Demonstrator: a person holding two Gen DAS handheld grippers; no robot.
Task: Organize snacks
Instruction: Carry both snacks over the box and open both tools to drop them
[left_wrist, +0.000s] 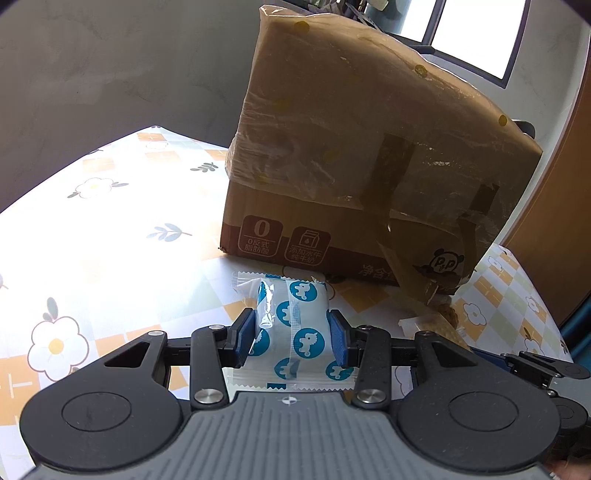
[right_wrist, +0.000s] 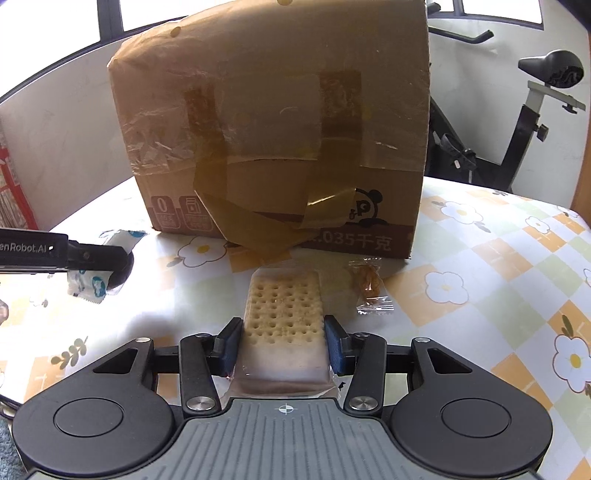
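Snacks: white blue-printed packet (left_wrist: 295, 325) clamped in left gripper (left_wrist: 295, 334), perforated cracker pack (right_wrist: 282, 314) in right gripper (right_wrist: 282, 339).

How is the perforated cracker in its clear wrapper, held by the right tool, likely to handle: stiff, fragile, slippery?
The cracker looks flat and rigid, so it probably stays straight between the right tool pads rather than drooping. Thin and full of holes, it would likely snap under a hard squeeze. Its glossy clear wrapper may slide a little over the biscuit inside.

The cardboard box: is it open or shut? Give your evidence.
Shut, as far as shows: the box has brown tape strips and clear film across its front flaps; its far side is hidden.
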